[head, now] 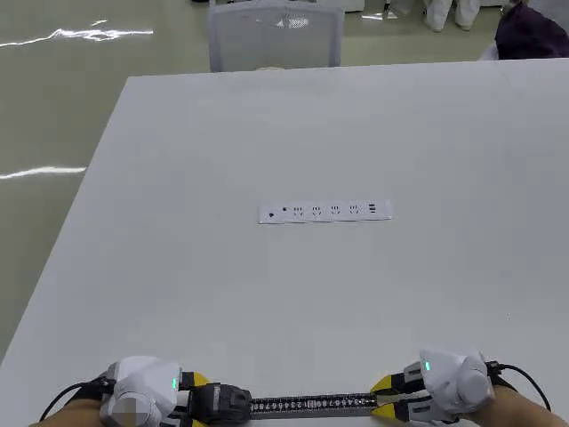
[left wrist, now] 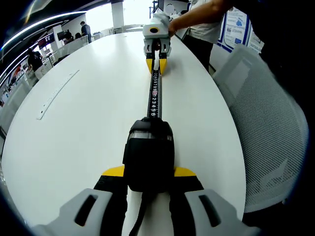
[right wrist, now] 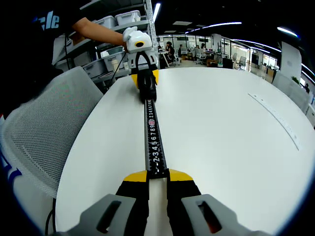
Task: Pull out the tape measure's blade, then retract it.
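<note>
Left claw (left wrist: 150, 172) clenched on the sides of the black tape measure case (left wrist: 149, 145); right claw (right wrist: 157, 176) clenched on the tip of the blade (right wrist: 153, 132), stretched along the desk (head: 267, 133) edge. Case probably rigid; blade thin, springy, best held at its tip.

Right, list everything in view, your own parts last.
table: 1, white, under everything
power strip: 1, white, mid-table
chairs: 2, grey mesh, one at the far edge, one by the near edge
tape measure case: 1, black, near edge, in the left jaws
blade: 1, dark with light numbers, stretched between the grippers
left gripper: 1, jaws shut on the case
right gripper: 1, jaws shut on the blade's end
</note>
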Demonstrator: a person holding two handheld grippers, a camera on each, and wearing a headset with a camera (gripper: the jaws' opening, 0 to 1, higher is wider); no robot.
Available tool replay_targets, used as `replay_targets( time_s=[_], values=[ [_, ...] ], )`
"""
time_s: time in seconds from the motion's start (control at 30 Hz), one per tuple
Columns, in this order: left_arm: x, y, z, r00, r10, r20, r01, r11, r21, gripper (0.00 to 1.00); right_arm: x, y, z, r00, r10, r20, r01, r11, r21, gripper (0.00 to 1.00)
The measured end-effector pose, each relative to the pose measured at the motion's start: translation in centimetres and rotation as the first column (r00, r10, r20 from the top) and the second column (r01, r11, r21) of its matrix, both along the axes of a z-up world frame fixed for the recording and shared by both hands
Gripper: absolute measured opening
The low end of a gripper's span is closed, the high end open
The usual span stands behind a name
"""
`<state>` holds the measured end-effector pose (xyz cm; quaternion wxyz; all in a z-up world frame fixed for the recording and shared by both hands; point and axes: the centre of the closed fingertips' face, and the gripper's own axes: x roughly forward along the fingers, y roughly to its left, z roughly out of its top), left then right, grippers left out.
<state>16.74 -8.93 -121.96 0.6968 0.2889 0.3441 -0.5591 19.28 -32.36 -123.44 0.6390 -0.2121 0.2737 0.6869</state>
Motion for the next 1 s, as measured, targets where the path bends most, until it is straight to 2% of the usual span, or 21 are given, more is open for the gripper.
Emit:
replay_targets(
  time_s=[1.0],
  values=[
    [0.0,0.0,-0.1,1.0,0.002,-0.003,-0.002,1.0,0.0,0.29,0.5,-2.2,-0.2,1.0,-0.021,0.001,0.021,0.999,-0.026,0.1]
  ],
)
